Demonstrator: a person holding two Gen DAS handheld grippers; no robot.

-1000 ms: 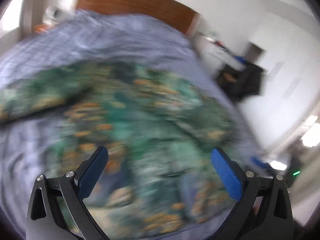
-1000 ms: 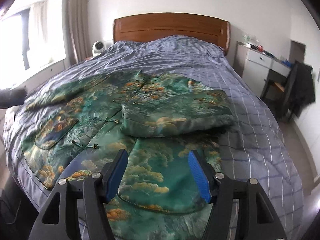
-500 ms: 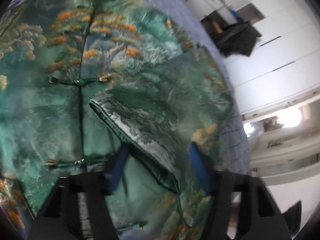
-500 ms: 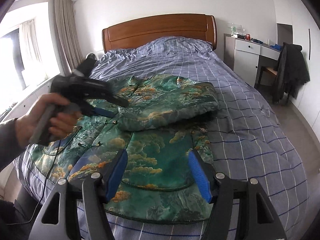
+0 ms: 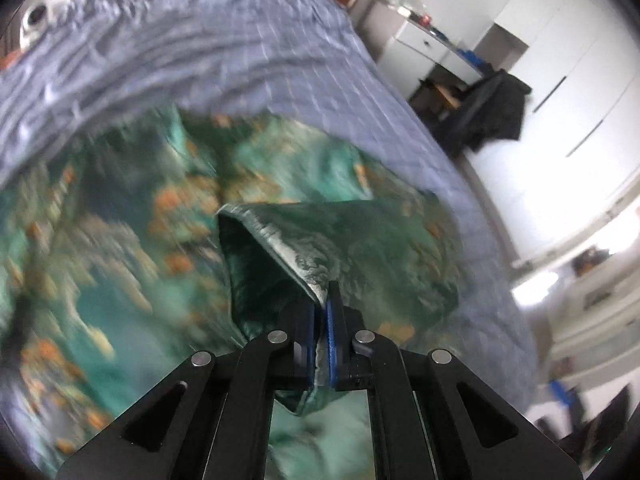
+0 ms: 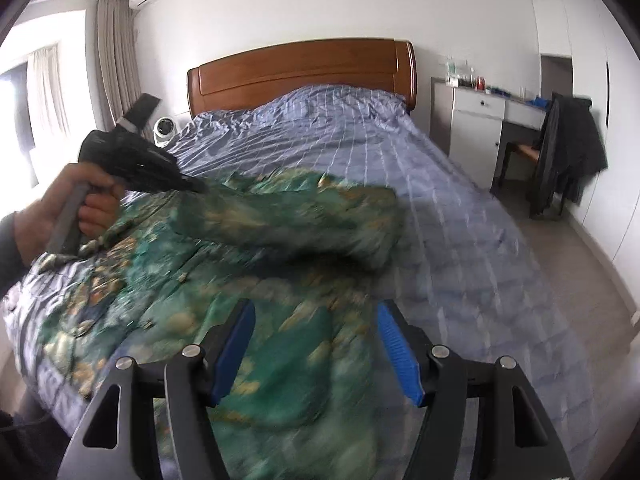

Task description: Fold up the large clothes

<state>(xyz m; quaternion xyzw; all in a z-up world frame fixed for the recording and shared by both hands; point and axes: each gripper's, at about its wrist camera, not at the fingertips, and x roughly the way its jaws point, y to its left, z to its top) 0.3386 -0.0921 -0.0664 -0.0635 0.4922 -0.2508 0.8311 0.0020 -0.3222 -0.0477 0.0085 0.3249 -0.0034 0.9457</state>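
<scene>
1. Left hand-held gripper (image 5: pixel 319 322) is clamped on the sleeve cuff (image 5: pixel 288 248) of the green brocade jacket (image 6: pixel 208 280), which lies spread on the bed (image 6: pixel 460 216).
2. Right hand-held gripper (image 6: pixel 316 354) hovers w/ jaws apart, nothing betw. them, over the hem.
3. Fabric looks satiny, slippery, padded: prob. heavy-ish; grip seams/cuffs.
4. Further off: wooden headboard (image 6: pixel 304 76), small fan (image 6: pixel 163 131), desk w/ dark coat (image 6: pixel 568 152). Nothing blocks the fold.
</scene>
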